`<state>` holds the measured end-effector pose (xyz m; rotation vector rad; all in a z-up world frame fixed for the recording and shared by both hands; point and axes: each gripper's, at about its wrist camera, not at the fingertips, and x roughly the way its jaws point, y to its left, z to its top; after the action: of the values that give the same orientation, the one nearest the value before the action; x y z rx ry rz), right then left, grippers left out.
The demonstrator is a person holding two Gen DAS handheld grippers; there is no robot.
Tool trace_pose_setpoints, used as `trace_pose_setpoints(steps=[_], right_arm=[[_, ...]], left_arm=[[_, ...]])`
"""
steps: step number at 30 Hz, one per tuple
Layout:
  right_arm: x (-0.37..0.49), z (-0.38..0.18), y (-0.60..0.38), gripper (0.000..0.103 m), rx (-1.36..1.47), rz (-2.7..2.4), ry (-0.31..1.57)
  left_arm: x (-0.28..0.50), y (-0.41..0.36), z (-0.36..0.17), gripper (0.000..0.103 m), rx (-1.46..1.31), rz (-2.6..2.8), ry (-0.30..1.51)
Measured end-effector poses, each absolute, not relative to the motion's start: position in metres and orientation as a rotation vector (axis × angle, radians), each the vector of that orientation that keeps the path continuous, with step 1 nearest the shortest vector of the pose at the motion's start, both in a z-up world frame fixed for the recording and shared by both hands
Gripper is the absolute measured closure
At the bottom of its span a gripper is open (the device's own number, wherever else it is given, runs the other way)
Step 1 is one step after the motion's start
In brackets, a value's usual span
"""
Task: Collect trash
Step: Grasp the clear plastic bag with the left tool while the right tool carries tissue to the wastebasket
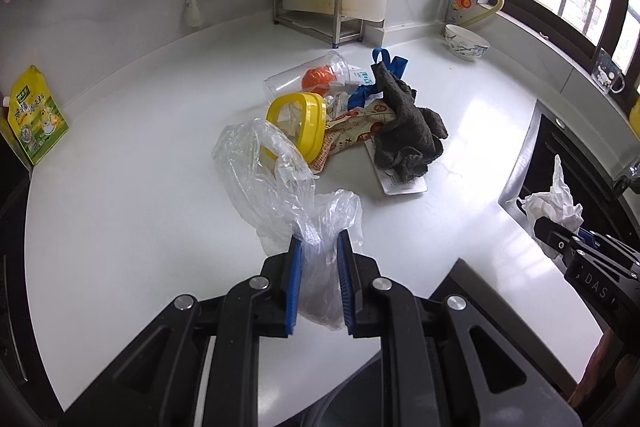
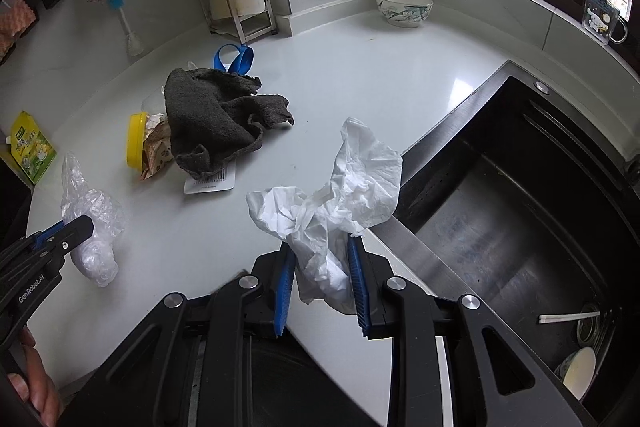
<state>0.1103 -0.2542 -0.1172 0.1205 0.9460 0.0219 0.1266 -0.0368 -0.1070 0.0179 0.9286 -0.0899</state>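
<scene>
The left tool (image 1: 318, 259) is clenched on the plastic bag (image 1: 272, 179), the right tool (image 2: 322, 263) on the tissue (image 2: 344, 187); keep both grips firm, lifting clear of the pile at 12 o'clock.

Both fisheye cameras are sitting close above the glossy white countertop (image 1: 120, 187), looking steeply down along their own black, blue-padded fingers. The left wrist view is facing the tiled back wall and corner, catching the right gripper (image 1: 560, 241) at its right edge. The right wrist view is facing the same corner from beside the dark steel sink (image 2: 520, 207), catching the left gripper (image 2: 82, 227) at its left edge. Both are sharing the crumpled dark grey cloth (image 1: 408, 127) (image 2: 212, 115).
</scene>
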Motion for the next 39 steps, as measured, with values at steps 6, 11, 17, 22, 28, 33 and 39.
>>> trace_pose_setpoints(steps=[6, 11, 17, 22, 28, 33, 39], right_arm=[[0.057, -0.103, -0.258, 0.078, 0.134, 0.020, 0.959], [0.013, -0.099, -0.260, 0.078, 0.137, 0.024, 0.976], [-0.031, -0.107, -0.261, 0.078, 0.158, 0.036, 0.996], [-0.058, -0.120, -0.266, 0.078, 0.199, 0.042, 1.017], [-0.077, -0.136, -0.273, 0.078, 0.224, 0.033, 1.042], [-0.082, -0.153, -0.279, 0.078, 0.251, 0.022, 1.074], [-0.079, -0.174, -0.271, 0.078, 0.245, 0.037, 1.112]], left_arm=[[0.088, -0.045, -0.086, 0.086, 0.038, -0.140, 0.906], [0.052, -0.057, -0.075, 0.086, 0.060, -0.188, 0.892], [0.020, -0.073, -0.079, 0.086, 0.075, -0.240, 0.896], [-0.002, -0.090, -0.092, 0.086, 0.107, -0.286, 0.923], [-0.021, -0.107, -0.109, 0.086, 0.152, -0.335, 0.943], [-0.029, -0.115, -0.125, 0.086, 0.180, -0.359, 0.973], [-0.032, -0.116, -0.147, 0.086, 0.205, -0.364, 1.024]])
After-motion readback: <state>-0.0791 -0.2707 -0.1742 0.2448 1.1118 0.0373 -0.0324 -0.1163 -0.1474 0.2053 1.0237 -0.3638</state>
